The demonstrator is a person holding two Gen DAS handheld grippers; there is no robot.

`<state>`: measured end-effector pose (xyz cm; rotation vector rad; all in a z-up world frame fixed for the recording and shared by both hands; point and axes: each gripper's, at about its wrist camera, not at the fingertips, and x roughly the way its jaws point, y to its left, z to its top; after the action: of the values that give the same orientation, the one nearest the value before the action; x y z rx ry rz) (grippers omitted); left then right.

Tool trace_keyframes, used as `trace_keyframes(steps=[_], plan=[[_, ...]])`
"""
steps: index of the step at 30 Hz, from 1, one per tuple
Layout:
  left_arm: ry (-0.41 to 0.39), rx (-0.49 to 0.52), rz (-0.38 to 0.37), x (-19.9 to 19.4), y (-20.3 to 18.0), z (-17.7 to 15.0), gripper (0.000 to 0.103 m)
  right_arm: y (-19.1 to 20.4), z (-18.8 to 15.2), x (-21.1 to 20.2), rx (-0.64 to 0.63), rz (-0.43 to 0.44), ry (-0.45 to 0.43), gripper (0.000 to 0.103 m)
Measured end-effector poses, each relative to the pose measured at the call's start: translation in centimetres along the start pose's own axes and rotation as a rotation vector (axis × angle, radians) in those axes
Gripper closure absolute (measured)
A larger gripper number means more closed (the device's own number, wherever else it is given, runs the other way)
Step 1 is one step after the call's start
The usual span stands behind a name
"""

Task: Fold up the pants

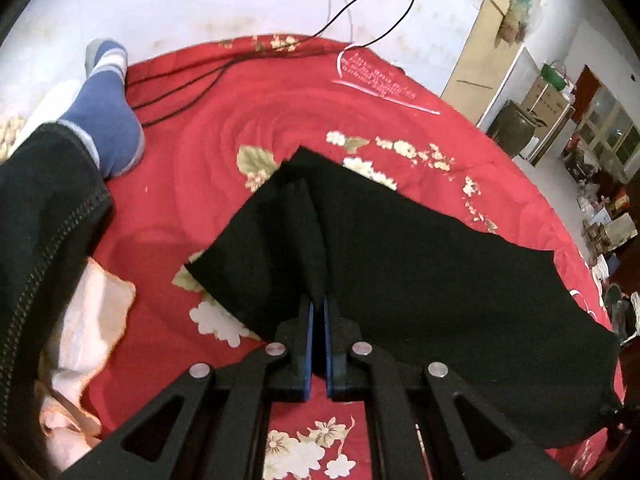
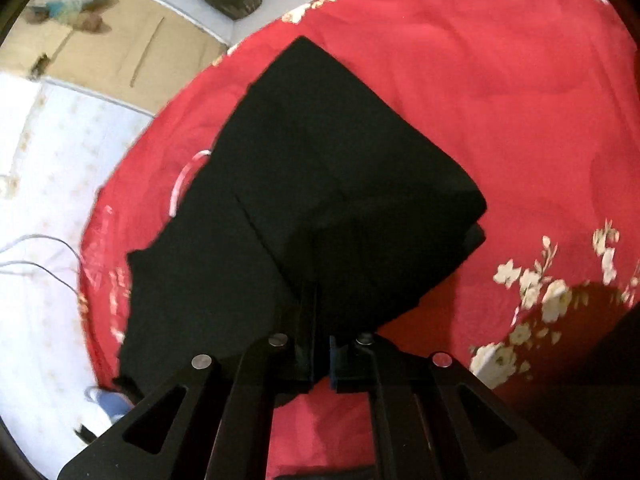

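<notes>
The black pants (image 1: pixel 420 272) lie partly folded on a red floral quilt (image 1: pixel 224 152). My left gripper (image 1: pixel 318 304) is shut on an edge of the pants, and the fabric rises in a pinched fold from its blue-padded fingers (image 1: pixel 307 332). In the right wrist view the pants (image 2: pixel 320 168) show stacked layers with a lifted near edge. My right gripper (image 2: pixel 320 320) is shut on that near edge, and the cloth hides its fingertips.
A person's leg in dark trousers and a blue sock (image 1: pixel 108 120) rests on the quilt at the left. Black cables (image 1: pixel 188 84) cross the quilt's far side. A peach cloth (image 1: pixel 88 328) lies at the near left. Room clutter (image 1: pixel 560 120) stands beyond the bed's right edge.
</notes>
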<state>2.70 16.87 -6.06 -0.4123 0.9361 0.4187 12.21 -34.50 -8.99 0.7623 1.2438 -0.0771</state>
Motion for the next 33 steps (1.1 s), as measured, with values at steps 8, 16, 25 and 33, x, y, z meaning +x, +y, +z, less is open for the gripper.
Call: trace_keyframes(steps=[8,16,25,33], plan=[[0.02,0.021,0.138,-0.3,0.1,0.3,0.088,1.0,-0.5,-3.1,-0.024,-0.089,-0.041,0.07],[-0.106,0.029,0.085,-3.9,-0.1,1.3,0.087,5.6,-1.2,-4.9,-0.287,-0.067,-0.225,0.07],[0.096,0.16,-0.005,2.1,-3.8,-1.2,0.082,4.5,1.2,2.2,-0.26,-0.108,-0.049,0.07],[0.042,0.303,-0.082,4.3,-10.0,2.4,0.082,8.1,5.7,3.7,-0.461,-0.152,-0.215,0.058]])
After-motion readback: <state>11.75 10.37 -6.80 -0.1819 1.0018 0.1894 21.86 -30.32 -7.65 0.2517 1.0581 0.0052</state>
